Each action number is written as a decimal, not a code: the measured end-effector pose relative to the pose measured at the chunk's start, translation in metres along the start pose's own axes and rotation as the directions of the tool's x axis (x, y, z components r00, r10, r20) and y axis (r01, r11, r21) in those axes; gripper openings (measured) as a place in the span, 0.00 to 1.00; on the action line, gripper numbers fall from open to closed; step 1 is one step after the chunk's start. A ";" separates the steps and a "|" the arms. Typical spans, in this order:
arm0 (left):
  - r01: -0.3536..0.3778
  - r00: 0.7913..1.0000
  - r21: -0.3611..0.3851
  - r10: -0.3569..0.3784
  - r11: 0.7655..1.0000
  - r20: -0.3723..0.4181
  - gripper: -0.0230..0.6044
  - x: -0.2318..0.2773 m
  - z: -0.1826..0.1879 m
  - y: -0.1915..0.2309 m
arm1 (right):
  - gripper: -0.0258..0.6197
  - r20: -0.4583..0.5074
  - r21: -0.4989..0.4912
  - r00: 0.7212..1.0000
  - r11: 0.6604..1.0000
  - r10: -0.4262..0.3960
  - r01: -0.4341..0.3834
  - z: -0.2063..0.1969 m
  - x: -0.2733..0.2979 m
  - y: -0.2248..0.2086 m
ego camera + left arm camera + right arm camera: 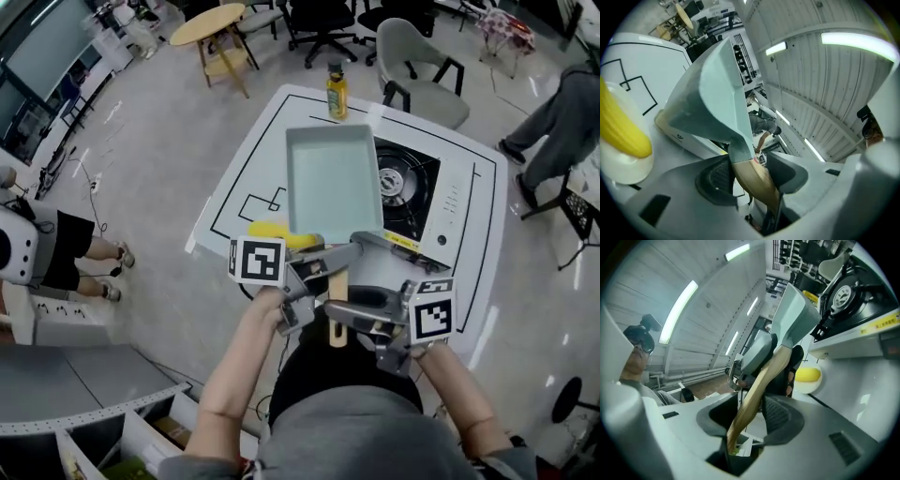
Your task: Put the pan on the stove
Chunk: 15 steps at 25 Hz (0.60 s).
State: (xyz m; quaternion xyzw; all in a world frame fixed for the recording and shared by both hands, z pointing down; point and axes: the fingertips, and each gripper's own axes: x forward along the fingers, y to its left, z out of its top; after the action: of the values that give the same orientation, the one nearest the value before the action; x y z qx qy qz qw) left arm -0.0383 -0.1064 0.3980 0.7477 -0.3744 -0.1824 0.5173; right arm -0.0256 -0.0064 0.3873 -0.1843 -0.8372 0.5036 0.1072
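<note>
Two grippers share the load: my left gripper [323, 267] reaches in from the left and my right gripper [349, 314] from the right, forearms stretched out from the bench's [234, 192] near edge. Each pair of jaws is closed on the pan's wooden handle [336, 336], the left jaws up by the neck, the right jaws nearer its end. Held this way, the pan [333, 178] hangs over the bench's middle, its right side overlapping the stove [412, 187].
</note>
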 end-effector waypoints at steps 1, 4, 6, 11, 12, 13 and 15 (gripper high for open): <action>0.007 1.000 0.001 -0.007 1.000 -0.029 0.34 0.007 0.001 0.001 | 0.30 0.025 0.000 1.000 1.000 -0.016 0.016 0.004 -0.003 -0.003; 0.057 0.992 -0.006 -0.057 0.998 -0.111 0.34 0.029 0.003 0.002 | 0.30 0.098 0.009 0.993 0.998 -0.063 0.063 0.016 -0.011 -0.013; 0.091 0.982 -0.010 -0.091 0.996 -0.168 0.34 0.040 0.006 0.002 | 0.30 0.149 0.020 0.984 0.995 -0.095 0.093 0.024 -0.014 -0.018; 0.140 0.952 -0.026 -0.141 0.990 -0.273 0.34 0.056 0.012 0.005 | 0.30 0.250 0.047 0.954 0.986 -0.165 0.158 0.041 -0.016 -0.029; 0.147 0.946 -0.030 -0.149 0.989 -0.289 0.34 0.057 0.013 0.007 | 0.30 0.266 0.053 0.948 0.984 -0.175 0.167 0.043 -0.015 -0.031; 0.153 0.939 -0.035 -0.157 0.988 -0.305 0.34 0.059 0.013 0.008 | 0.30 0.281 0.060 0.942 0.983 -0.185 0.176 0.045 -0.014 -0.033; 0.166 0.926 -0.045 -0.172 0.985 -0.335 0.34 0.061 0.013 0.010 | 0.30 0.308 0.074 0.929 0.978 -0.207 0.193 0.047 -0.013 -0.037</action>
State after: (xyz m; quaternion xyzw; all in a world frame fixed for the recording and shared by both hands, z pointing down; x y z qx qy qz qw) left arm -0.0107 -0.1625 0.4091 0.7932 -0.2129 -0.0983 0.5621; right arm -0.0381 -0.0655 0.3975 -0.0134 -0.8472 0.5305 0.0274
